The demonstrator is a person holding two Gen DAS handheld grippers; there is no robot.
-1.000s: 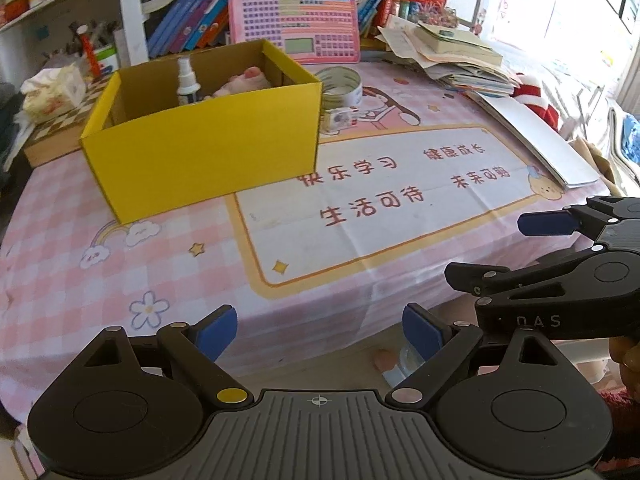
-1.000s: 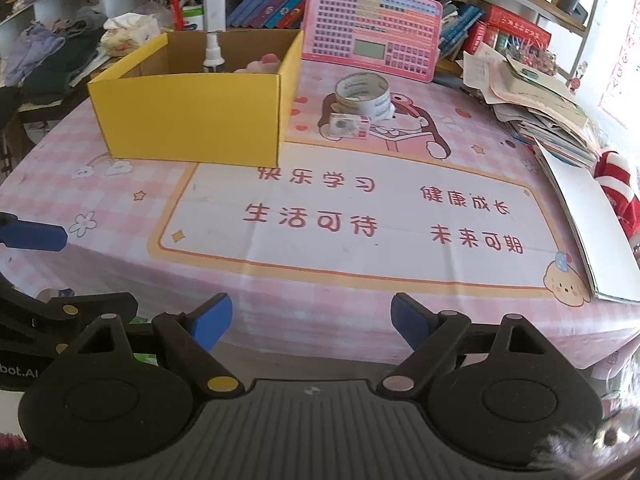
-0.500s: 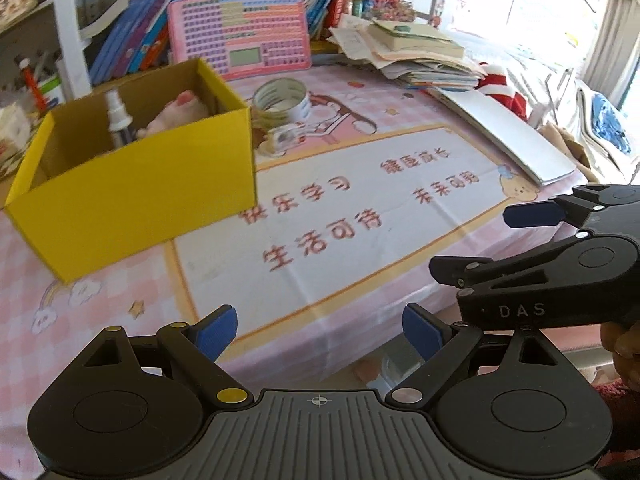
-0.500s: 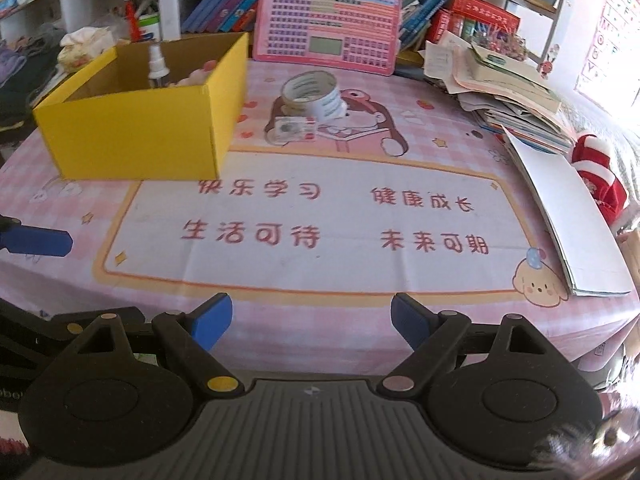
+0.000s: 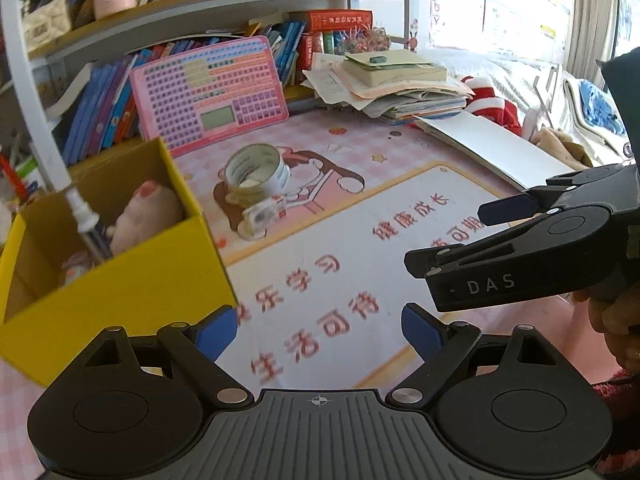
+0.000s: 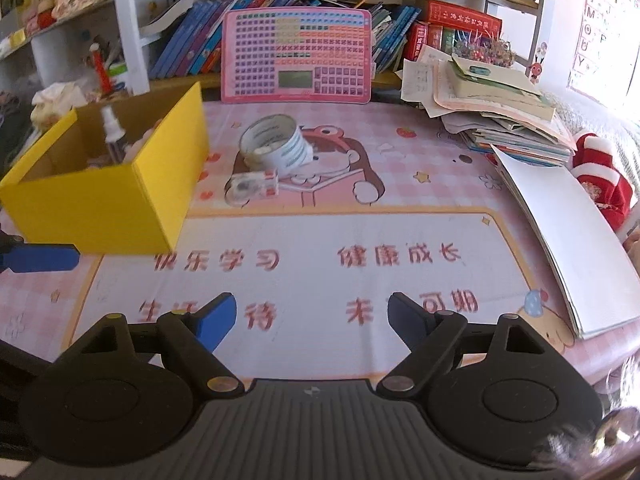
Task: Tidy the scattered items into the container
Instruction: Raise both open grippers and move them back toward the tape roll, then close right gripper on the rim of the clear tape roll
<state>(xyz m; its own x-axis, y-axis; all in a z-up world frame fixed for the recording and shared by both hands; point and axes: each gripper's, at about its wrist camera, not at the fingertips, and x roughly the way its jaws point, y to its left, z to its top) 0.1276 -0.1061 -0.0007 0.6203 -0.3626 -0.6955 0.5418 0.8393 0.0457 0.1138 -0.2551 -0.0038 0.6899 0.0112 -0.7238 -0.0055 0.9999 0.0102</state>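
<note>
Both pairs of blue-padded fingers stand wide apart with nothing between them. The left gripper [image 5: 319,330] and the right gripper [image 6: 311,315] hold only air above the pink checked tablecloth [image 6: 432,160], and both pairs of jaws have just been closing a little, still far from meeting.

Taking the open yellow cardboard box [image 6: 120,200] as the landmark: inside it stands a small clear spray bottle with a white nozzle [image 6: 112,136], beside a soft pink plush toy [image 5: 144,212]. Just to the right of the box, on the cloth's cartoon bear print, lies a roll of clear packing tape with a white printed core [image 6: 276,144], tilted on its side. Touching the roll on the near side is a small white rectangular packet with a round window [image 6: 252,185]. Both of these lie outside the box, near its right wall. Behind the box and tape, a pink toy keyboard board [image 6: 298,56] leans against shelved books. Farther right of the box, well apart from it, are a heap of papers and booklets [image 6: 500,108] and a long white board [image 6: 568,232].

Each gripper points downward at a slant over the near edge of the table. In the left wrist view the right gripper shows from its side, black and marked DAS, with a hand [image 5: 620,320] under it. In the right wrist view only one blue fingertip [image 6: 40,258] of the left gripper shows at the left edge, in front of the box.
</note>
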